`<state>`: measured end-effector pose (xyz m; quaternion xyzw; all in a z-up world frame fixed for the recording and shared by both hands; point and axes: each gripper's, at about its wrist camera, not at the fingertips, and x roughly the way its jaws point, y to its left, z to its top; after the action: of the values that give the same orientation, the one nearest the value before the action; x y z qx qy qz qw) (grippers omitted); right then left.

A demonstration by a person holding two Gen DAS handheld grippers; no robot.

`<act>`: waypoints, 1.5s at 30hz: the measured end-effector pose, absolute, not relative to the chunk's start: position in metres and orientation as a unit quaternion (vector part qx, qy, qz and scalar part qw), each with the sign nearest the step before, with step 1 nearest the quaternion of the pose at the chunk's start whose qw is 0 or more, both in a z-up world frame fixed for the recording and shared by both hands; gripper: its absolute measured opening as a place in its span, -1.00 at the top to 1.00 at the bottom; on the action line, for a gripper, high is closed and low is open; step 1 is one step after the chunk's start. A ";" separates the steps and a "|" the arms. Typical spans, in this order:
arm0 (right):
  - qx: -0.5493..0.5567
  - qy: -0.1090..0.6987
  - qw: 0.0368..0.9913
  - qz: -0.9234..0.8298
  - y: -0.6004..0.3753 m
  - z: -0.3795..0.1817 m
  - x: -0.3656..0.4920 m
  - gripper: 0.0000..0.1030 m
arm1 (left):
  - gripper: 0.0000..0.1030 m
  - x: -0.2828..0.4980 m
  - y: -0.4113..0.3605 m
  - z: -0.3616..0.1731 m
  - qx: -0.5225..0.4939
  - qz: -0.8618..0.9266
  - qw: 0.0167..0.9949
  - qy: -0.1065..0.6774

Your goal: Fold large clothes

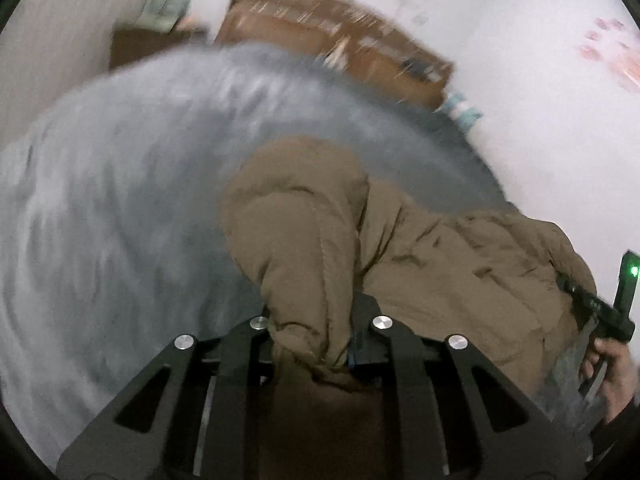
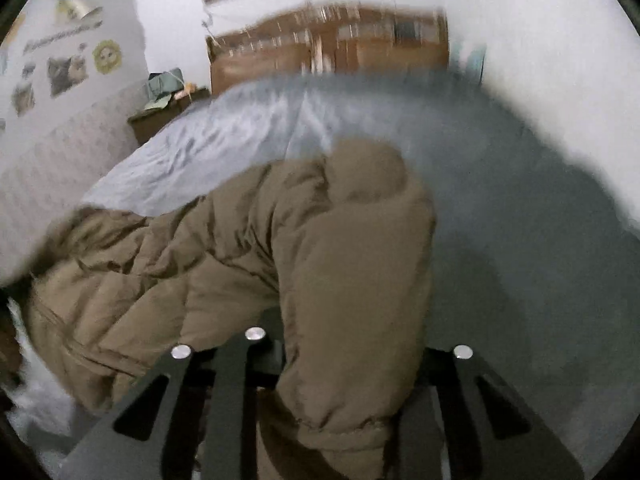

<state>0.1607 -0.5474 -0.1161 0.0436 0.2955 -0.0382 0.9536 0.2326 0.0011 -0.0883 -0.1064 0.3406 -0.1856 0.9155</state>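
A brown padded jacket (image 1: 440,264) hangs over a bed with a grey-blue sheet (image 1: 120,184). My left gripper (image 1: 316,344) is shut on a bunched part of the jacket, which drapes forward over its fingers. My right gripper (image 2: 344,372) is shut on another part of the jacket (image 2: 192,272), whose fabric covers its right finger. The right gripper's body, with a green light, and the hand that holds it show at the right edge of the left wrist view (image 1: 612,320). The sheet (image 2: 224,136) lies beyond the jacket. Both views are blurred by motion.
A wooden headboard (image 2: 328,52) stands at the far end of the bed, also in the left view (image 1: 332,40). A low wooden nightstand (image 2: 160,116) with clutter is at the left. White walls surround the bed; pictures (image 2: 64,68) hang on the left wall.
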 end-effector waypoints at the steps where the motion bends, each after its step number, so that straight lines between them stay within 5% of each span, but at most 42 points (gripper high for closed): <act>1: 0.040 0.292 0.955 -0.043 -0.554 -0.114 0.157 0.49 | 0.67 0.230 -0.008 -0.085 -0.091 -0.186 0.918 0.338; 2: 0.046 0.305 0.950 -0.045 -0.563 -0.118 0.158 0.44 | 0.59 0.229 -0.014 -0.089 -0.080 -0.179 0.918 0.345; 4: 0.080 0.352 0.931 -0.057 -0.586 -0.149 0.165 -0.28 | 0.35 0.236 -0.022 -0.106 -0.048 -0.154 0.914 0.373; 5: 0.092 0.378 0.919 -0.068 -0.594 -0.164 0.168 -0.45 | 0.18 0.242 -0.023 -0.125 -0.029 -0.132 0.906 0.400; 10: 0.068 0.381 0.917 -0.100 -0.603 -0.158 0.153 -0.68 | -0.42 0.242 -0.003 -0.137 -0.026 -0.058 0.898 0.436; 14: 0.076 0.264 0.954 -0.121 -0.583 -0.082 0.101 -0.96 | -0.94 0.176 0.012 -0.053 0.042 0.026 0.949 0.313; 21: 0.073 0.155 0.980 -0.103 -0.501 -0.045 0.021 -0.96 | -0.94 0.054 -0.009 -0.019 0.062 0.034 0.979 0.191; 45: 0.039 0.181 0.979 -0.086 -0.452 -0.073 -0.001 -0.96 | -0.94 0.043 -0.021 -0.012 0.056 0.027 0.984 0.165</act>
<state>-0.0008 -0.4518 -0.0733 0.0387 0.1809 -0.0861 0.9790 0.0426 -0.0207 -0.0120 0.0563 0.1655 0.0267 0.9842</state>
